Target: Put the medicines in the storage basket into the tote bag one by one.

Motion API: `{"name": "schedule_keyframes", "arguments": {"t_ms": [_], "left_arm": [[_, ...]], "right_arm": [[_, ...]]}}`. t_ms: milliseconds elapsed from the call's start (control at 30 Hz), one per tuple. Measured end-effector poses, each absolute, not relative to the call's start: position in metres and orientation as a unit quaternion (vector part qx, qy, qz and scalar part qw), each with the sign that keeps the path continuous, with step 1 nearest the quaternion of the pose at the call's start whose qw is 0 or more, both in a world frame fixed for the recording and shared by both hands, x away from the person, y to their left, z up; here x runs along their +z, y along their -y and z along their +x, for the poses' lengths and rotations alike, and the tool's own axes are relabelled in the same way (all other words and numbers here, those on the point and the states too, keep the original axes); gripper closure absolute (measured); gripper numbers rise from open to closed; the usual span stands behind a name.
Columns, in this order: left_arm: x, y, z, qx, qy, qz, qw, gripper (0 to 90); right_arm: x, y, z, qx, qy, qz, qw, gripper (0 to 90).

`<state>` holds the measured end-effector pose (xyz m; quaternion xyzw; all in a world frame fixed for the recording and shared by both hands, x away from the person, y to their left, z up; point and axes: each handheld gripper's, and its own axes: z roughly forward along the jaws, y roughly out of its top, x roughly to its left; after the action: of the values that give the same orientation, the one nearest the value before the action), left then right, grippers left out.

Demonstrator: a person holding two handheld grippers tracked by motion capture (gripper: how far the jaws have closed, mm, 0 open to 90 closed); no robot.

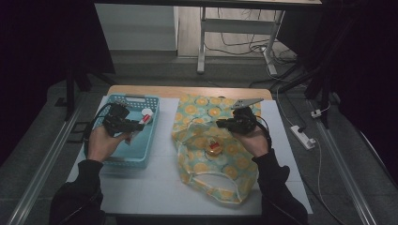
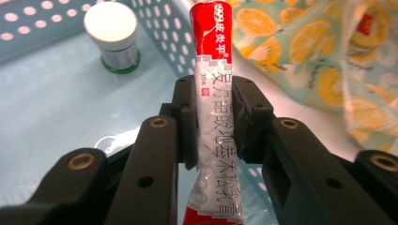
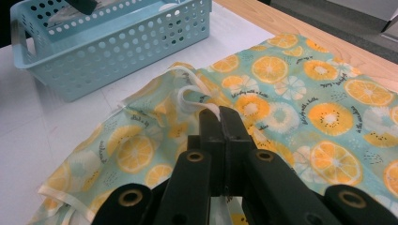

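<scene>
Left hand-held gripper [image 2: 213,124] clamps tube [image 2: 213,93] above basket rim [image 2: 164,42].

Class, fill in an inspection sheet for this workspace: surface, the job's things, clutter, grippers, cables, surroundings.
Surface: white sheet over a wooden table.
Job's things: red-and-white tube above the blue basket; orange-print bag lying beside it, a small yellow-and-red item showing through its fabric.
Clutter: white-capped jar inside the basket.
Grippers: left gripper shut on the tube; right gripper shut on the bag's white drawstring.
Cables: each gripper trails one; more on the floor, with a power strip.
Surroundings: dark room, desk legs beyond the table.
</scene>
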<state>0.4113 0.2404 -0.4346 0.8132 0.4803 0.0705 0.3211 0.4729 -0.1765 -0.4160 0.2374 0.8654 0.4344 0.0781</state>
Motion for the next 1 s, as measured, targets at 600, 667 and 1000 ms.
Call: {"name": "schedule_keyframes", "arguments": {"t_ms": [600,667,1000], "left_arm": [[-0.422,-0.197,0.400,0.057,-0.431,0.836,0.334,72.7],[-0.421,-0.191,0.399,0.053,-0.422,0.840,0.337,72.7],[-0.420,-0.159,0.396,0.036,-0.389,0.854,0.344,72.7]], "right_arm": [[-0.414,0.176,0.472,0.438,-0.863,0.236,0.081,90.0],[-0.414,0.176,0.472,0.439,-0.863,0.235,0.082,90.0],[-0.414,0.175,0.471,0.441,-0.862,0.234,0.082,90.0]]}}
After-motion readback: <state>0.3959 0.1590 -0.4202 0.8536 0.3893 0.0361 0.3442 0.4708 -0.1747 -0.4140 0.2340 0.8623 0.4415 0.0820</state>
